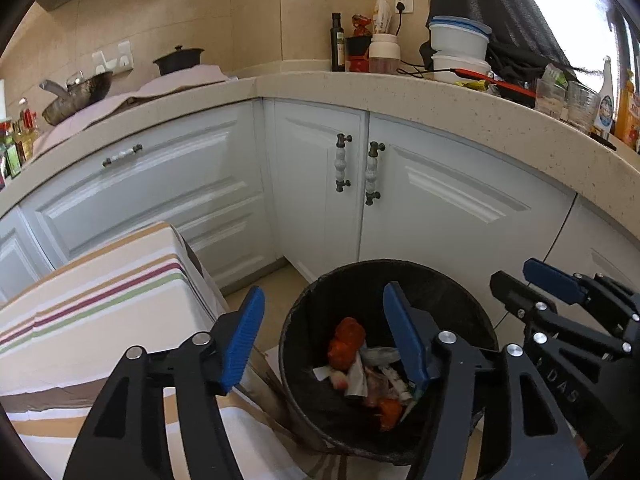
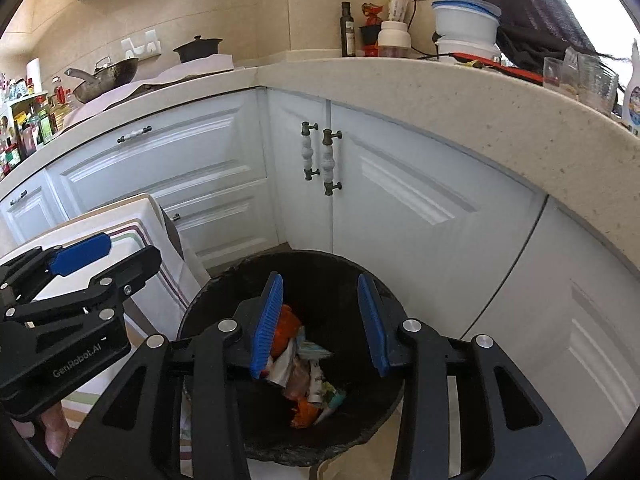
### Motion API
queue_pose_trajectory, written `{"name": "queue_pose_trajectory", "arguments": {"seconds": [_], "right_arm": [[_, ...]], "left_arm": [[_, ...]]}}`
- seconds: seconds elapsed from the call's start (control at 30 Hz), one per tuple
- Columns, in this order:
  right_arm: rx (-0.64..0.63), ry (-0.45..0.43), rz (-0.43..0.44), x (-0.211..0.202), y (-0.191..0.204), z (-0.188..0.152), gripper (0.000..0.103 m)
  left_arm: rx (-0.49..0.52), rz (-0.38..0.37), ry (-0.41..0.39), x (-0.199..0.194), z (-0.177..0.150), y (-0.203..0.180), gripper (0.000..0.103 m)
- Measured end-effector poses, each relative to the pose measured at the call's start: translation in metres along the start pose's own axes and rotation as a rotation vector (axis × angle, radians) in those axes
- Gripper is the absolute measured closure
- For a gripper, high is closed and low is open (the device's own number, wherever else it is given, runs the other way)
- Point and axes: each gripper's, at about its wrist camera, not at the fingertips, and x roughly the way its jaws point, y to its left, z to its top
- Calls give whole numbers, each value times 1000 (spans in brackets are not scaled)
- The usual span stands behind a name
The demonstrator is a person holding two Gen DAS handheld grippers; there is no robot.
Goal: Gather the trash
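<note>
Left gripper point(image 1: 324, 334) spread, empty, above bin point(image 1: 296, 360) rim. Right gripper point(image 2: 322, 320) parted, empty, over wrappers point(image 2: 304, 376) inside. Striped cloth point(image 1: 100, 300) beside bin.

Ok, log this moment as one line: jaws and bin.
left gripper: jaws open, empty | right gripper: jaws open, empty | both above trash bin | bin holds wrappers | bin beside striped cloth
</note>
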Motion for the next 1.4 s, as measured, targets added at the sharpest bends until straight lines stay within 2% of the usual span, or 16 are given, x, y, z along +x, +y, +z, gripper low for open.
{"name": "queue_pose_trajectory", "arguments": {"seconds": [0.13,0.57,1.4], "right_arm": [[3,-5,-2,-8,0,-1,61],[-5,-45,4,-51,13,-6,47],[-7,-112,-45,-123,23,-32,41]], "left_arm": [[4,16,-23,-10,0,0,34],[-14,49,-77,-55,-11,14,26],[-34,103,-114,-118,-46,32,21]]}}
